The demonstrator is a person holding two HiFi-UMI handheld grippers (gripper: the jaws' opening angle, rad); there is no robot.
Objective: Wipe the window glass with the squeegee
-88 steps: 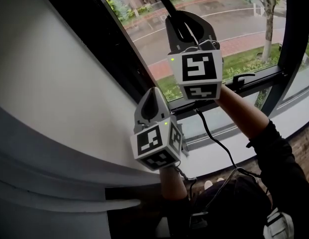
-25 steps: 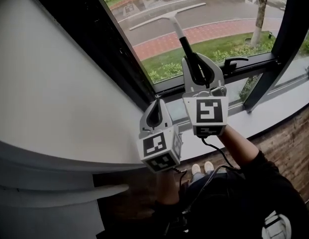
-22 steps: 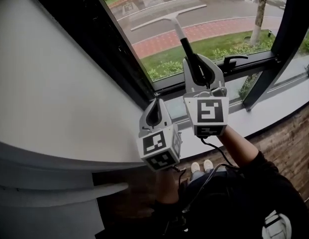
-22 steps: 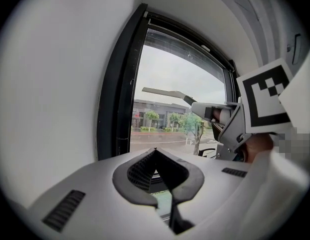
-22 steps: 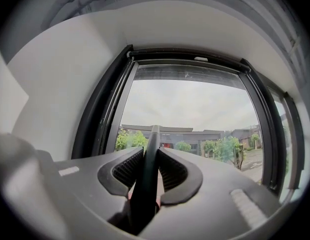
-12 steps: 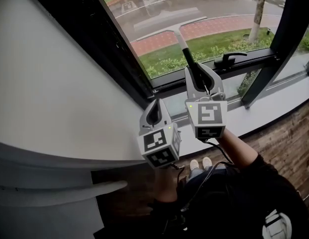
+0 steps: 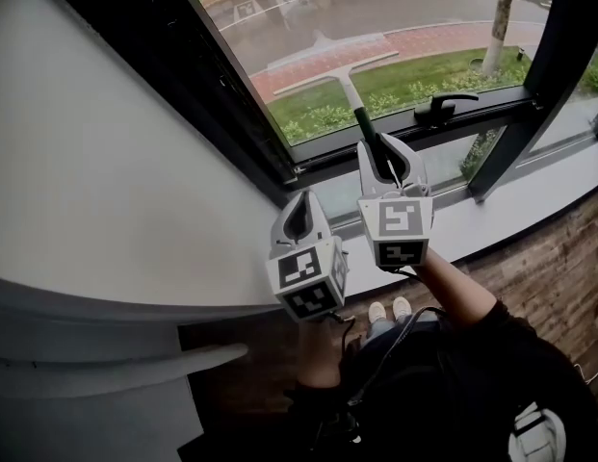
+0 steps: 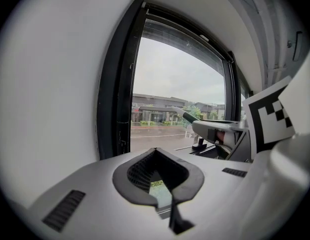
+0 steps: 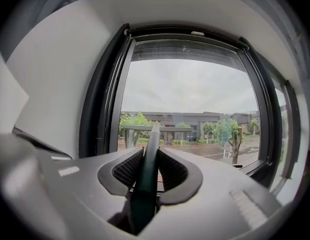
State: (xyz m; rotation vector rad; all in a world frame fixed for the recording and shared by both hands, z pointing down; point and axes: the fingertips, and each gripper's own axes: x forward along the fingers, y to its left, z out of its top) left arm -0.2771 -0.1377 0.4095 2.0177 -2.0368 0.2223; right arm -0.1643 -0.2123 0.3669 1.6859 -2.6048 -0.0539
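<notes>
Squeegee (image 7: pixel 349 87): handle dark green, smooth and semi-gloss, plastic in look. Its neck and blade bar are pale and metal-like with a dull sheen.

Window glass (image 7: pixel 414 17): clear, glossy, with faint reflections.

Window frame (image 7: pixel 246 114): black, matt, smooth.

Wall (image 7: pixel 96 181): white, matt, even.

Sill (image 7: pixel 530 215): pale grey, smooth, low sheen.

Brick facing (image 7: pixel 559 277) below the sill: reddish-brown, rough, jointed.

Right hand-held gripper (image 7: pixel 382 144) and left hand-held gripper (image 7: pixel 299 203): light grey shells of matt moulded plastic. Their pads (image 9: pixel 126 170) are dark, finely ribbed and rubber-like.
</notes>
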